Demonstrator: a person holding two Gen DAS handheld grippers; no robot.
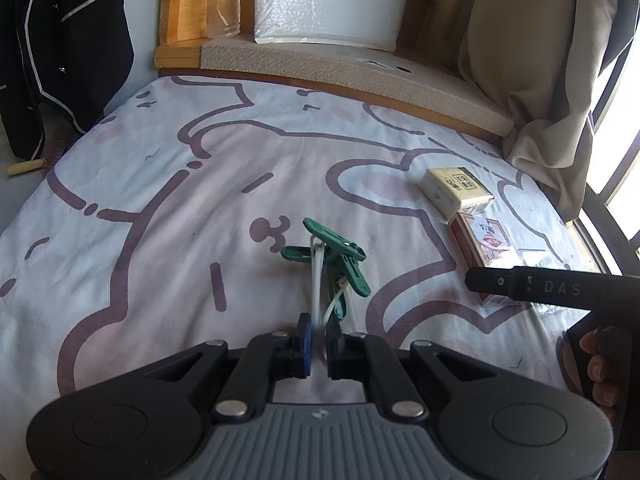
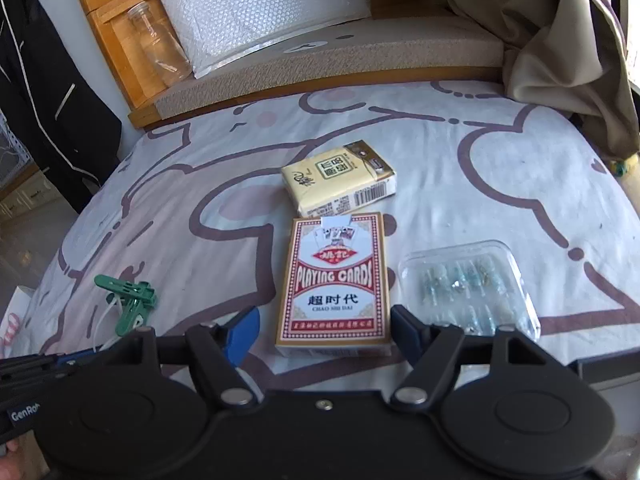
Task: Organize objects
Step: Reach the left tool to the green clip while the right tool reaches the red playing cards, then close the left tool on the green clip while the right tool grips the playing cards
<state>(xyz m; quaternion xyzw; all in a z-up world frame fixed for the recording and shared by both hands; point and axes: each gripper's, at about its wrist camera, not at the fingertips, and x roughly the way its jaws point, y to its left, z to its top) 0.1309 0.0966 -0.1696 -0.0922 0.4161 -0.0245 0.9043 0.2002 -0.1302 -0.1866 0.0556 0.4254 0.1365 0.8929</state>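
In your left wrist view, your left gripper (image 1: 319, 350) has its jaws drawn nearly together, pinching the white cords (image 1: 318, 280) that run back from the green clips (image 1: 338, 262). The clips lie in a small heap on the printed sheet (image 1: 160, 184), just ahead of the fingertips. To the right, the cream pack (image 1: 456, 190) rests on the sheet with the red card box (image 1: 486, 248) just nearer to you, their ends touching or almost so. Your right gripper (image 1: 532, 286) reaches in from the right edge across the near end of the card box, and from here you cannot tell how its jaws stand. Beyond the bed, a clear bottle (image 1: 223, 4) stands upright on the wooden ledge beside a white padded parcel (image 1: 332, 0); a dark jacket (image 1: 60, 48) hangs at the left and a beige curtain (image 1: 532, 60) at the right.

In your right wrist view, your right gripper (image 2: 325, 330) is spread wide and holds nothing; its fingers flank the near end of the card box (image 2: 336, 284), one on each side, with sheet showing between each pad and the box. The cream pack (image 2: 340, 186) lies just beyond the box. A clear plastic case (image 2: 468, 284) with small bluish pieces inside sits just right of the box. The green clips (image 2: 130, 298) lie at the left, well apart from the box, with your left gripper's dark body low in the corner beside them.
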